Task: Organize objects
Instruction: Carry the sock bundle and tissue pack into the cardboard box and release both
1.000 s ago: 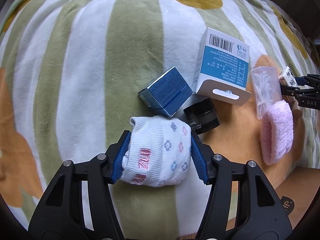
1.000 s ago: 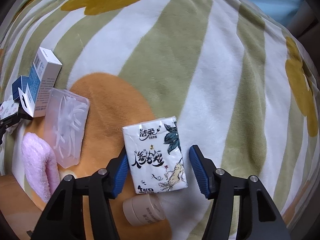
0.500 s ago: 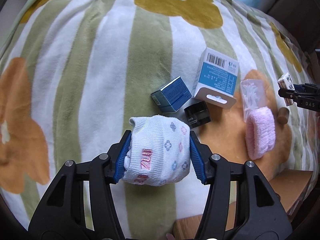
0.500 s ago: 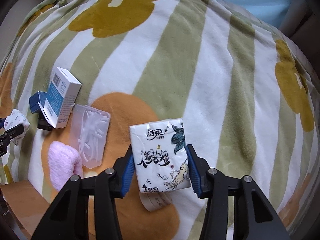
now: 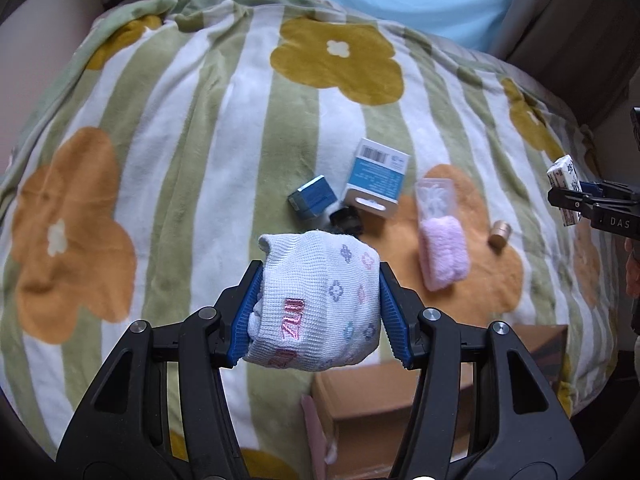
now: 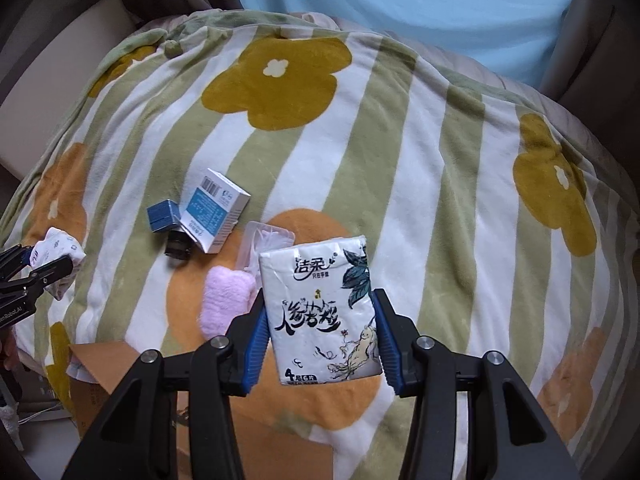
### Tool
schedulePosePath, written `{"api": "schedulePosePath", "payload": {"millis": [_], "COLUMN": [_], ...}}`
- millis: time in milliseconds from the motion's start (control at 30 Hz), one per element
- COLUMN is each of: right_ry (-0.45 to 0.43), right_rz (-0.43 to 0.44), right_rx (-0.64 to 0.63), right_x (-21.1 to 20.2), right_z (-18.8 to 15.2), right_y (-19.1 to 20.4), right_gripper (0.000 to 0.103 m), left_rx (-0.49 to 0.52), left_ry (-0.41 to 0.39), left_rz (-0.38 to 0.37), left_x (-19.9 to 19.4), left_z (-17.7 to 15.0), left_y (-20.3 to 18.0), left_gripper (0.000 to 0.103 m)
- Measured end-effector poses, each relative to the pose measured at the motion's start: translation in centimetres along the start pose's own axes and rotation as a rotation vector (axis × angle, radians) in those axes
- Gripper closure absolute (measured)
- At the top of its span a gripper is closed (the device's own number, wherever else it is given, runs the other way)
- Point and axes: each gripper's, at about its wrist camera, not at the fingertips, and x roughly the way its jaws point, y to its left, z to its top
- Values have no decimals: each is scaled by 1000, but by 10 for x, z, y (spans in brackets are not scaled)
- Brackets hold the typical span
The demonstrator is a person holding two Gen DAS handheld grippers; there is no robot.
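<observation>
My left gripper [image 5: 320, 312] is clamped on a rolled white sock [image 5: 320, 300], and my right gripper [image 6: 318, 338] pinches a tissue pack [image 6: 320, 312] by its sides; I judge both are held clear of the blanket [image 5: 180, 160] to carry toward the cardboard box [image 5: 368, 412] at the near edge. Its inside is hidden, so I cannot tell what it holds. Left on the blanket: two blue cartons [image 5: 376, 178], a dark jar [image 5: 347, 220], a clear case [image 5: 434, 198], a pink cloth [image 5: 444, 252].
</observation>
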Motion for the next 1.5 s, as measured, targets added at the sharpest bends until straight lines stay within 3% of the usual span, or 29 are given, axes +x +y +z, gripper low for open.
{"api": "schedulePosePath", "payload": {"millis": [267, 567, 1000, 1500], "right_ry": [-11, 12, 94, 130], "right_rz": [15, -21, -17, -41], "right_rx": [10, 167, 278, 326], "right_x": [-49, -72, -39, -7], "right_z": [-49, -110, -184, -204], "right_y": [24, 54, 87, 97], "right_gripper": [58, 58, 58, 58], "left_rx": [-15, -42, -22, 23], "left_ry": [-7, 19, 68, 97], "left_rz": [-40, -68, -57, -46], "left_x": [-35, -42, -12, 17], "left_z": [-44, -90, -135, -158], "left_y": [-34, -65, -92, -104], "left_gripper": [52, 52, 52, 52]}}
